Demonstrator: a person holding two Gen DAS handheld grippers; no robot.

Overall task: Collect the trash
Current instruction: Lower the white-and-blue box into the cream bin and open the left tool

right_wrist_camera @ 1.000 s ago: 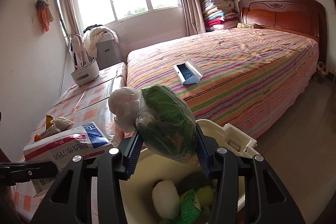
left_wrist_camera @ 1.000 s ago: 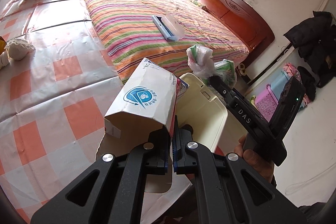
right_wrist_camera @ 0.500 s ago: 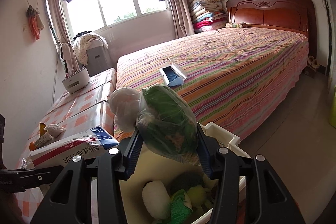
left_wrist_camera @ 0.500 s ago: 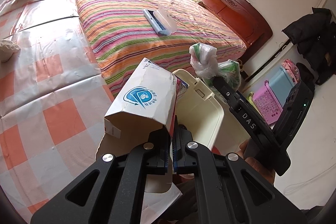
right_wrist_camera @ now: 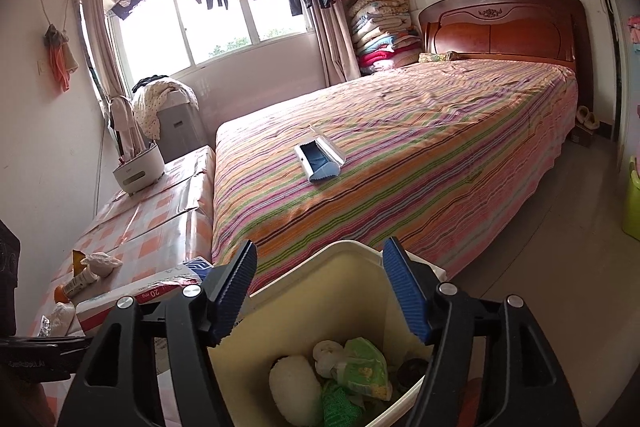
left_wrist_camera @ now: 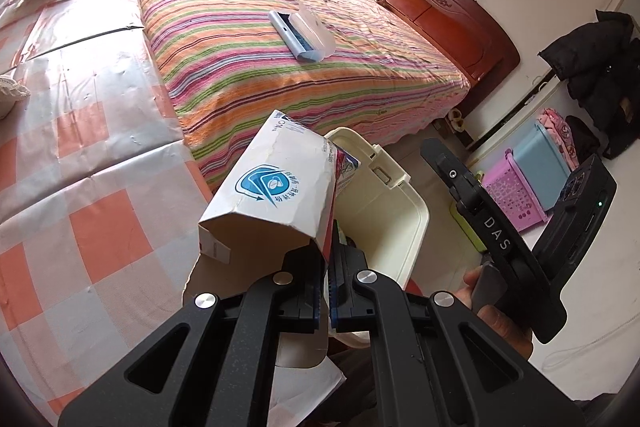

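Hovering my right gripper over the bin, jaws opening and empty, I keep the carton clamped in my left gripper beside it, ready to drop next.

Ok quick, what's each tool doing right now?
Left tool: closed on the cardboard box.
Right tool: opening, nothing between its jaws, above the bin.

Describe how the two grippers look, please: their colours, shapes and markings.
Both are black, with angular arms that have triangular cut-outs and silver round bolts. The right gripper has blue ribbed pads. The left gripper has blue pad edges. The right one's body bears white letters "DAS".
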